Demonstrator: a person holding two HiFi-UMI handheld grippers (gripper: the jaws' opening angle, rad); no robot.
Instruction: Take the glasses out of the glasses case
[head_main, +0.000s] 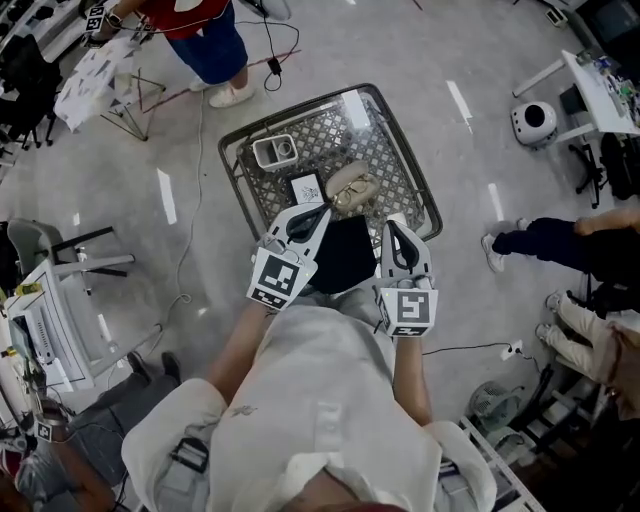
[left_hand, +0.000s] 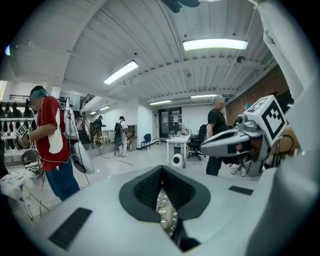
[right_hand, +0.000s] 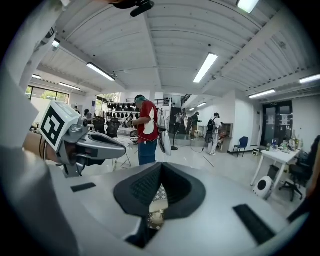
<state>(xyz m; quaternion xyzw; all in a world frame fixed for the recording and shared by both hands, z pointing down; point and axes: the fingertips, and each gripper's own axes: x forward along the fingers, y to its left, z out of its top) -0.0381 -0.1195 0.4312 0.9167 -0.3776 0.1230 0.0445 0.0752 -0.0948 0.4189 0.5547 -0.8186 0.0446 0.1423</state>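
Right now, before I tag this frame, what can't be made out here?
Beige case contents: too small in head view; left claw and right claw block all but a sliver in their views.
Black item: edges covered by both claws, head view.
Card print: too small, head view.

Your head camera looked steeply down over your shoulders onto the counter (head_main: 385, 160), the left tongs (head_main: 305, 222) and the right tongs (head_main: 398, 240). Each gripper camera rode close behind its own tongs, facing level across the room. Both caught the person in the red shirt (left_hand: 49, 131) and the opposite tongs.
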